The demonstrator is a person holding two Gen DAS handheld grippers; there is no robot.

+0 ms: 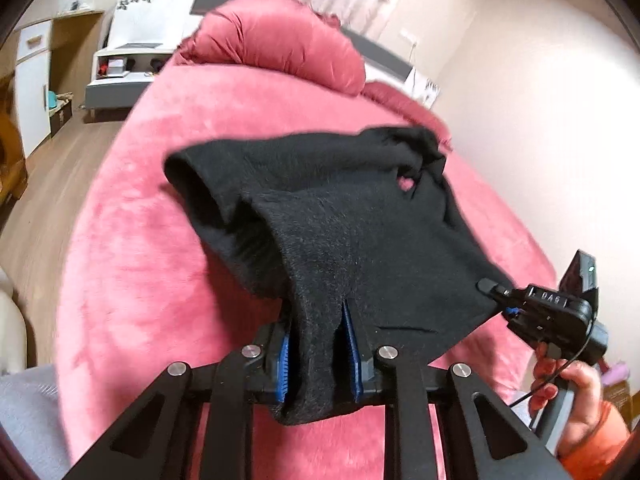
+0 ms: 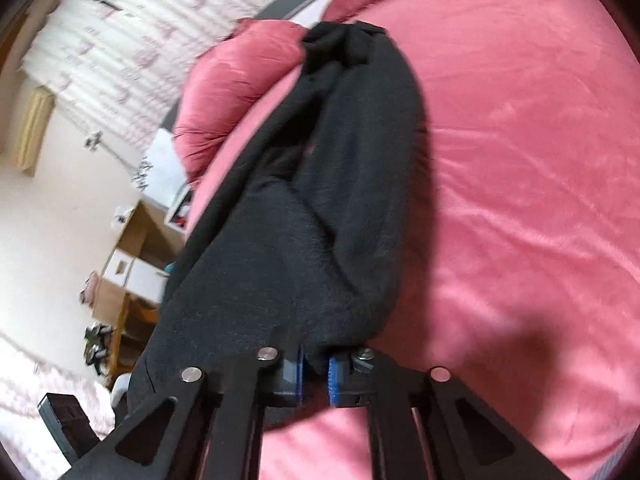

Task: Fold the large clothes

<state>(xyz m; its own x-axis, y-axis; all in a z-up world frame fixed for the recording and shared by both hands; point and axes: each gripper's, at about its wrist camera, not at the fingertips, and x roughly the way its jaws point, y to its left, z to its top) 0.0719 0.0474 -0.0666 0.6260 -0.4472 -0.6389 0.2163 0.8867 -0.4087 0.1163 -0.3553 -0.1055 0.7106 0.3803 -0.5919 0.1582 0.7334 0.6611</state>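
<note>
Left wrist view shows the left gripper (image 1: 316,354) clamped on a bunched edge of a black fleece garment (image 1: 340,220); the cloth fills the gap between its blue pads (image 1: 353,354). This garment is lifted above a pink plush bedspread (image 1: 152,264) and stretches to the right, where the right gripper (image 1: 490,289) pinches another edge of it. A hand (image 1: 568,392) with an orange sleeve holds that tool. A small gap in the fabric shows pink behind it. Far on the bed lies a pink pillow (image 1: 276,40), and on the far left stands a white and wooden cabinet (image 1: 36,76).

In the right wrist view the right gripper (image 2: 316,376) is closed tight on a thick fold of the black fleece garment (image 2: 328,208), which runs away toward the pillow (image 2: 236,84). The picture is blurred, so the far end of the cloth is perhaps resting on the bedspread (image 2: 520,200).
</note>
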